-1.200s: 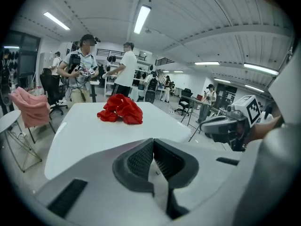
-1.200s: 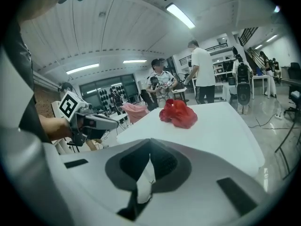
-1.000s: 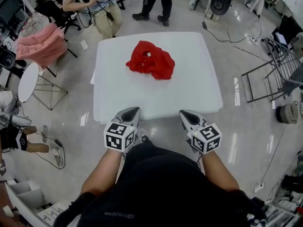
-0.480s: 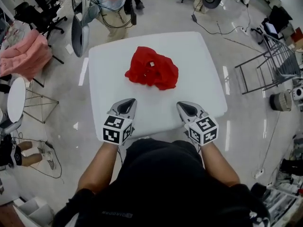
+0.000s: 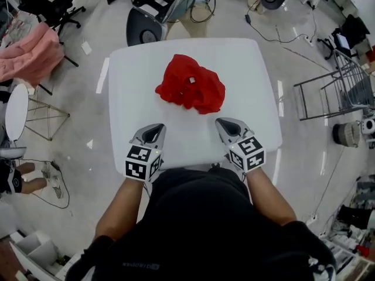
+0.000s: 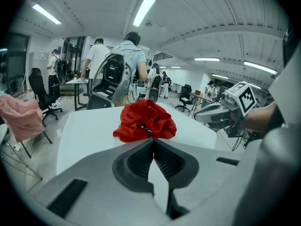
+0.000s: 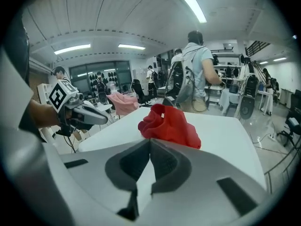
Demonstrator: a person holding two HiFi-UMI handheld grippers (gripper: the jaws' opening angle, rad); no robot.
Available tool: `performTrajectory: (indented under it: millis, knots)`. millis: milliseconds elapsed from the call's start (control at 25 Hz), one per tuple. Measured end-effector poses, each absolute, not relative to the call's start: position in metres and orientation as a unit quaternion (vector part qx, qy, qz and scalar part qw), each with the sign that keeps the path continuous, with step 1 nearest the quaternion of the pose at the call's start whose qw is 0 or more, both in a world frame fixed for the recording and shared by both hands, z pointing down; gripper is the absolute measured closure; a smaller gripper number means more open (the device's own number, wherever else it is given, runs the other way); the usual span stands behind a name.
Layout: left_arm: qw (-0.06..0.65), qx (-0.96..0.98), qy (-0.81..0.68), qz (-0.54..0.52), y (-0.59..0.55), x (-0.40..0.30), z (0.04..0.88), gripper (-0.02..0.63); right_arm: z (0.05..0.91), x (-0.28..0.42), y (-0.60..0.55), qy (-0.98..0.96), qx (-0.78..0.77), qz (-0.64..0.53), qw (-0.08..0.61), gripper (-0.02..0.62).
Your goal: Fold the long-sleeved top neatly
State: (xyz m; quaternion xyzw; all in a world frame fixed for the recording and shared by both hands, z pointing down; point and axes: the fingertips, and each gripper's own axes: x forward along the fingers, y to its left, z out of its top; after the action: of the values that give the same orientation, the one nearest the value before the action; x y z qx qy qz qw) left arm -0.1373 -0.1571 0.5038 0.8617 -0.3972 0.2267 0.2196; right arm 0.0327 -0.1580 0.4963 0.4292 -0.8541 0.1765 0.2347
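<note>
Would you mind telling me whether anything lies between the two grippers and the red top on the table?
Nothing visible does. Only bare white table separates the red top from the left gripper and the right gripper, both shut and empty at the near edge.

Sleeves of red top (image 5: 190, 91) indistinguishable

I had bright, even light from long ceiling strips (image 6: 143, 11). The glossy floor (image 5: 82, 104) threw back white streaks of glare beside the pale counter (image 5: 246, 69). The red top (image 5: 190, 91) cast only a faint shadow. The left gripper view and the right gripper view bowed hard at the edges, with black corners. The head view was sharp.
</note>
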Motion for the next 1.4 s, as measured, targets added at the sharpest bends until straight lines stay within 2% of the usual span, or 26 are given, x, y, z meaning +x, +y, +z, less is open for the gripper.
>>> performTrajectory:
  millis: [480, 640, 880, 1040, 1200, 1400]
  knots:
    - [0.246, 0.819, -0.474, 0.206, -0.16, -0.129, 0.507, 0.601, 0.527, 0.035, -0.191, -0.876, 0.359, 0.127, 0.296, 0.582]
    - [0.25, 0.804, -0.497, 0.21, -0.156, -0.139, 0.509, 0.601, 0.549, 0.025, -0.203, -0.868, 0.346, 0.077, 0.348, 0.488]
    - [0.247, 0.796, -0.506, 0.223, -0.144, -0.144, 0.511, 0.601, 0.562, 0.007, -0.226, -0.859, 0.339, 0.006, 0.383, 0.408]
    - [0.245, 0.794, -0.509, 0.227, -0.137, -0.144, 0.511, 0.601, 0.566, 0.007, -0.233, -0.853, 0.344, -0.005, 0.391, 0.444]
    - [0.242, 0.792, -0.512, 0.227, -0.139, -0.146, 0.511, 0.601, 0.558, 0.008, -0.236, -0.861, 0.343, -0.005, 0.377, 0.536]
    - [0.222, 0.799, -0.51, 0.229, -0.149, -0.142, 0.502, 0.601, 0.51, 0.026, -0.243, -0.875, 0.374, 0.027, 0.305, 0.56]
